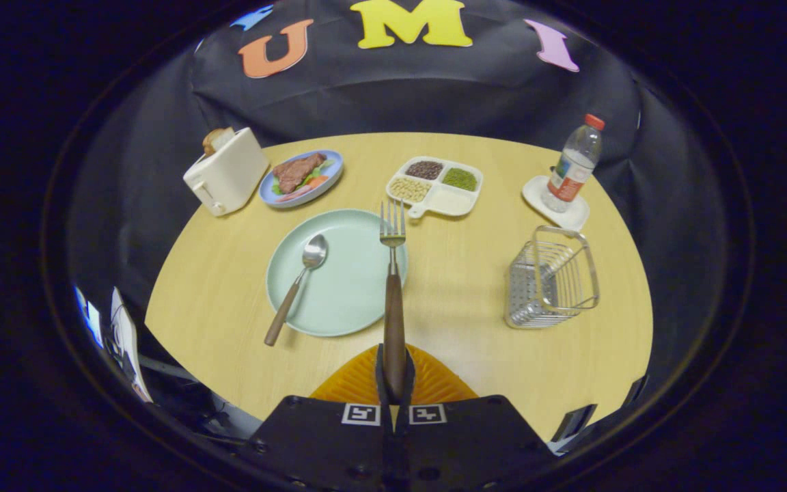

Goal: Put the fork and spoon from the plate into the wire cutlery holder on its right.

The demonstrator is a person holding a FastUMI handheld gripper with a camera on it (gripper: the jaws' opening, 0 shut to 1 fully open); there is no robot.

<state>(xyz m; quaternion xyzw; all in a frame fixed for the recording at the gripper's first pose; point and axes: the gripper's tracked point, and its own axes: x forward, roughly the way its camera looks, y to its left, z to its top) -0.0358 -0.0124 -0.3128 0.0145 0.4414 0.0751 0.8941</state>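
1. The gripper (393,372) is closed on the wooden handle of the fork (392,273). Both orange fingers (356,383) press on the handle end, 1 on each side.
2. The fork seems to be lifted above the counter (462,301). Its long axis runs straight ahead from the fingers, with the tines pointing away, toward the divided snack tray (458,201). The tines show over the far right rim of the green plate (346,301).
3. The spoon (296,287) lies on the plate, untouched. Its bowl rests near the middle of the plate and faces up. Its long axis is slanted: the wooden handle comes back toward the gripper side and to the left, and its end passes over the plate rim onto the counter.
4. The wire cutlery holder (552,279) stands on the counter, well apart from the plate, on the right. It looks empty, and its open top is free.
5. My judgement of progress: the task is in its first half. The fork is picked but not yet placed, and the spoon is not started.
6. What is left: carry the fork to the right, turn it upright, drop it in the holder, then do the same with the spoon.
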